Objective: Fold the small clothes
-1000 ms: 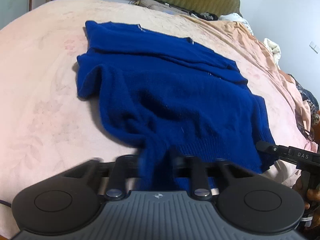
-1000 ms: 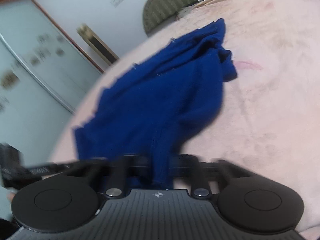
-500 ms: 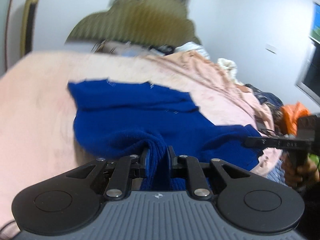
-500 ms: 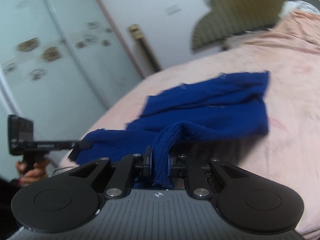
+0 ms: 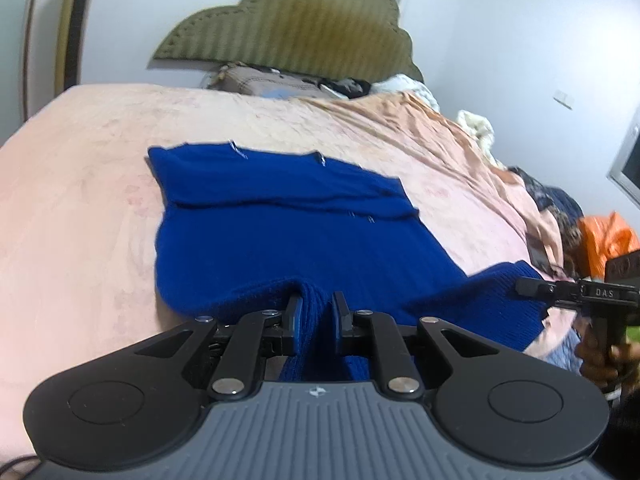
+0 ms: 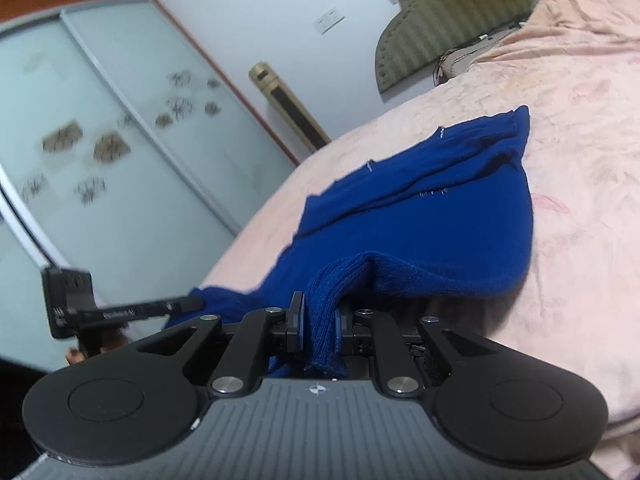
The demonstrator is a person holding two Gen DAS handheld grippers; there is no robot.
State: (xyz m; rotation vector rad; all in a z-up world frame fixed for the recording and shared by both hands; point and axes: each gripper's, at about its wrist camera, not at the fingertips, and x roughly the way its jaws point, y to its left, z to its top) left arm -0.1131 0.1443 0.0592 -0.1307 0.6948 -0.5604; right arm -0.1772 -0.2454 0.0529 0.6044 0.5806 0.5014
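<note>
A blue knitted sweater (image 5: 288, 232) lies spread on the pink bed cover (image 5: 80, 184), its far part flat and its near hem lifted. My left gripper (image 5: 316, 312) is shut on the ribbed hem at the near left corner. My right gripper (image 6: 318, 320) is shut on the ribbed hem at the other near corner; the sweater (image 6: 440, 216) stretches away from it. The right gripper also shows in the left wrist view (image 5: 528, 286), and the left gripper in the right wrist view (image 6: 192, 303), each pinching the hem.
An olive padded headboard (image 5: 288, 28) with a pile of pillows and clothes (image 5: 280, 80) stands at the bed's far end. Orange and dark items (image 5: 604, 240) lie off the bed's right side. A sliding glass wardrobe (image 6: 80, 152) and a gold tower appliance (image 6: 288, 108) stand left of the bed.
Both grippers have lifted the near hem and carried it up and toward the far end. The sweater's near half now rises off the bed. The views have tilted up toward the headboard.
</note>
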